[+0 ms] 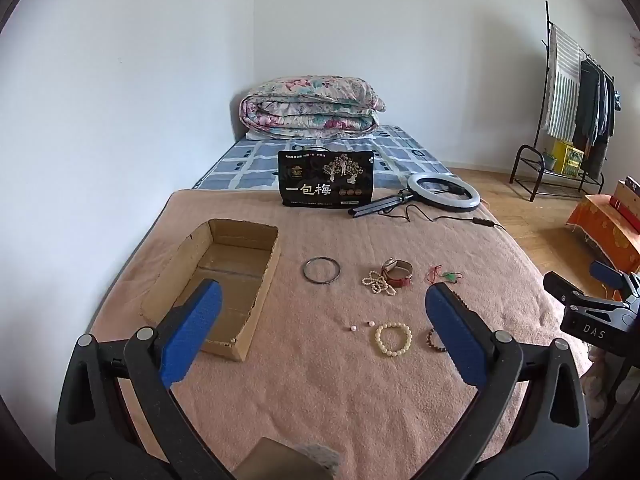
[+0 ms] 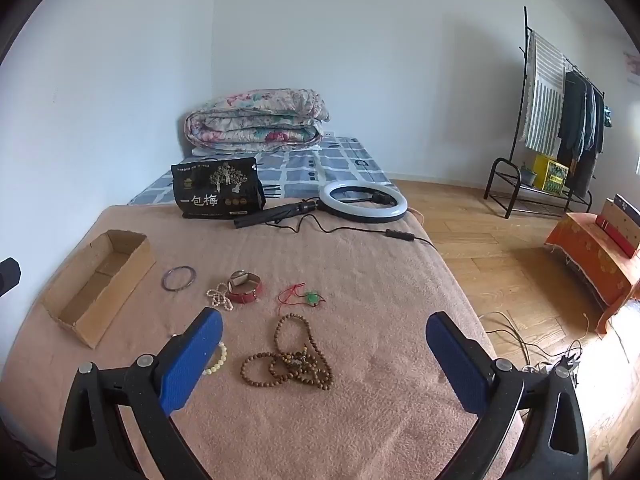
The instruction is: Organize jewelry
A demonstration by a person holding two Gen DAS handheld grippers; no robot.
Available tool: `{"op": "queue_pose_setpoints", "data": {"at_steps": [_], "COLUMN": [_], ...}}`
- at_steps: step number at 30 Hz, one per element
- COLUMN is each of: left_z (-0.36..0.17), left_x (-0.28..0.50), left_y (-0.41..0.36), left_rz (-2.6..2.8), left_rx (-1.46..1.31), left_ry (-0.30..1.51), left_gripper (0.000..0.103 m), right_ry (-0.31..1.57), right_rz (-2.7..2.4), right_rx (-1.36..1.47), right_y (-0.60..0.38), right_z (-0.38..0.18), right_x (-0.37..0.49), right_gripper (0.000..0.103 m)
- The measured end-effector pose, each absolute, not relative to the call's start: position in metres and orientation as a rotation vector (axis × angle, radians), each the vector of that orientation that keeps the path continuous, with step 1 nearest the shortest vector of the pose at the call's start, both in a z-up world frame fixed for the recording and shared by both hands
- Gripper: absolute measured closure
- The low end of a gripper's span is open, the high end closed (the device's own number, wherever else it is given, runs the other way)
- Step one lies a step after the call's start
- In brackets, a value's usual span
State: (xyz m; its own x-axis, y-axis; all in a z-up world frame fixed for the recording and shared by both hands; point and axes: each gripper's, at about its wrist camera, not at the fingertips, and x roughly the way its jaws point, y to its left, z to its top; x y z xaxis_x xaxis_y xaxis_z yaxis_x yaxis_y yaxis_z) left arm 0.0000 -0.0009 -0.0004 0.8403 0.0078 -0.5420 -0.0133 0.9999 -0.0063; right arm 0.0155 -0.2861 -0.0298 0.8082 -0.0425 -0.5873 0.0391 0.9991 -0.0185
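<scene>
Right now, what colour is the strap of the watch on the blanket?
Red; the watch shows best in the right wrist view.

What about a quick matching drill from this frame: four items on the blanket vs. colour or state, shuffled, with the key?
Items
1. cardboard box
2. watch
3. pendant
4. long bead strand

Colour or state
A. green, on red cord
B. brown, lying in loose loops
C. open, nothing in it
D. red strap, beside the pearl piece

Pairs: 1-C, 2-D, 3-A, 4-B
</scene>
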Motion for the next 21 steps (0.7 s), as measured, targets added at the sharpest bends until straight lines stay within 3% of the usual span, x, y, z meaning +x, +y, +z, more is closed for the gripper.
{"op": "queue_pose_setpoints", "data": {"at_steps": [21], "left_z": [0.003], "left_x": [0.003], "left_y": [0.015], "left_rz": [0.050], "left_rx": [-0.047], "left_ry": [0.559], "left_gripper": [0.000], "right_ry": [0.667], "right_rz": [-0.023], "right_rx": [-0.001], "right_y": [-0.269], "right_z": [-0.036], "right_x": [0.019], "right_gripper": [0.000]}}
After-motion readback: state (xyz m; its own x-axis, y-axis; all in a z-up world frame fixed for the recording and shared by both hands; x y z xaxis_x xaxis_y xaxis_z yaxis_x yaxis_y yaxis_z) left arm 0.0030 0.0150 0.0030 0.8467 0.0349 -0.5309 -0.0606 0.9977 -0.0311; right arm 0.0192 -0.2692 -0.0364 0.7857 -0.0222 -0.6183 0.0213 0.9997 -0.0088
